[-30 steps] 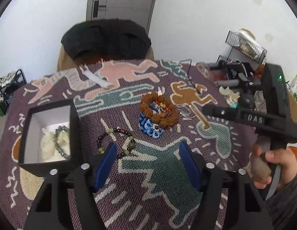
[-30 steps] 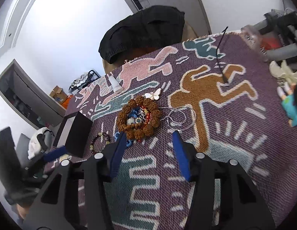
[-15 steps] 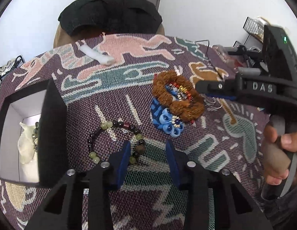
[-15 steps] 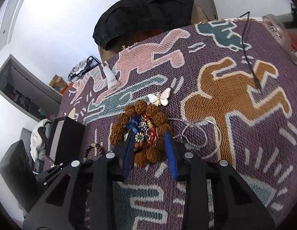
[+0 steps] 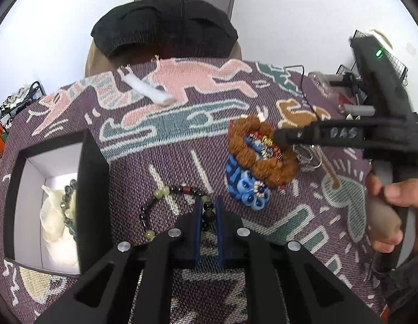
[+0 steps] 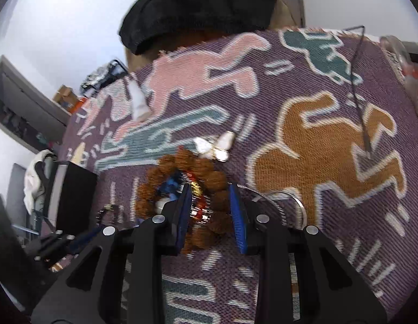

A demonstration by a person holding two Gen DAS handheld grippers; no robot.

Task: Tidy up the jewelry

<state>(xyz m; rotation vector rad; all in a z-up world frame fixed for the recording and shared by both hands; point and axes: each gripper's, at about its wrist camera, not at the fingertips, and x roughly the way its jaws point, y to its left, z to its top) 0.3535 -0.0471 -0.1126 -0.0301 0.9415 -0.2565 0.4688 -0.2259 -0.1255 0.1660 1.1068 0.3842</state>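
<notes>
Because my left tongs (image 5: 208,210) pinch only one or two beads of the dark bead bracelet (image 5: 176,208), which lies on the tabletop (image 5: 155,162) just beside the black box (image 5: 92,189), I judge the main risk to be a slip: round beads could roll out of the narrow pinch, or the elastic could stretch and snap back when I lift. My right tongs (image 6: 210,205) stand partly open, straddling the right side of the brown bead bracelet (image 6: 209,181), not yet clamped as far as I can tell. That bracelet sits on top of a blue beaded piece (image 5: 246,189) and a red and gold strand (image 6: 196,189), so closing there could catch the pieces underneath and drag the whole heap. The silver rings (image 5: 307,156) touch the pile too and might come along.

Counting what I see: one black box, already holding one bracelet on white padding; one dark bead bracelet; one brown bead bracelet; one blue beaded piece; one butterfly clip (image 6: 217,145); silver rings, whose number I cannot tell.
</notes>
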